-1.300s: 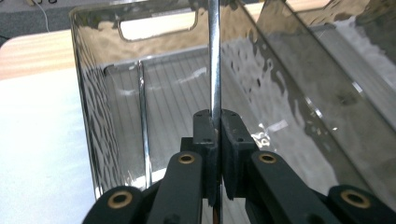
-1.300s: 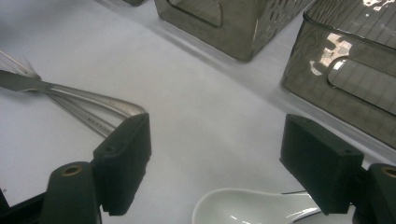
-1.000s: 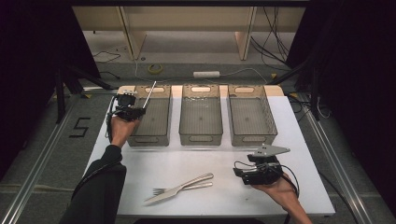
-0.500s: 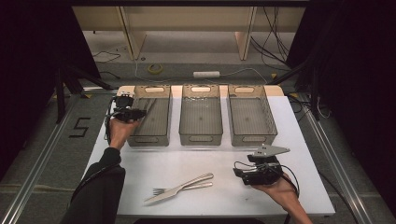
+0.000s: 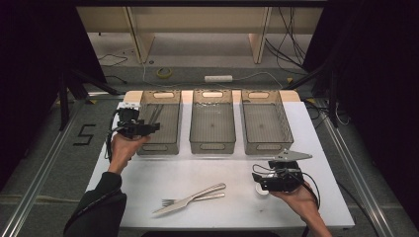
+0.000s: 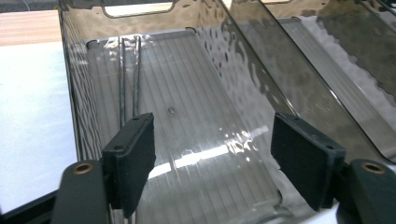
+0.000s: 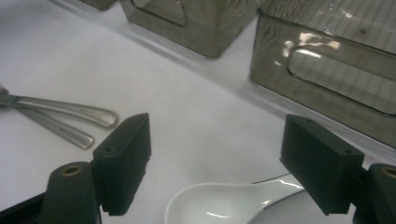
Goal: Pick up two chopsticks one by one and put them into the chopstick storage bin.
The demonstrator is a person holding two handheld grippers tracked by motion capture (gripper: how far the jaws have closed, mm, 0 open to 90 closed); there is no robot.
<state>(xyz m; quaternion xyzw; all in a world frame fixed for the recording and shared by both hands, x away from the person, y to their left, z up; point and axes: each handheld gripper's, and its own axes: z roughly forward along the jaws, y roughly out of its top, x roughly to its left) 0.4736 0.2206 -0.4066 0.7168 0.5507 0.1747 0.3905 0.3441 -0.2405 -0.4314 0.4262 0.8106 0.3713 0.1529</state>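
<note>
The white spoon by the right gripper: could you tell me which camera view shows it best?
The right gripper view: the white spoon lies close below the open jaws, its bowl plain. The high view gives a small white patch beside the right gripper.

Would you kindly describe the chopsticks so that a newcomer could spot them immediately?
Three smoky plastic bins stand across the far side of the white table. In the left bin, the chopsticks lie against its left wall: two thin dark sticks, the only contents of any bin.
</note>
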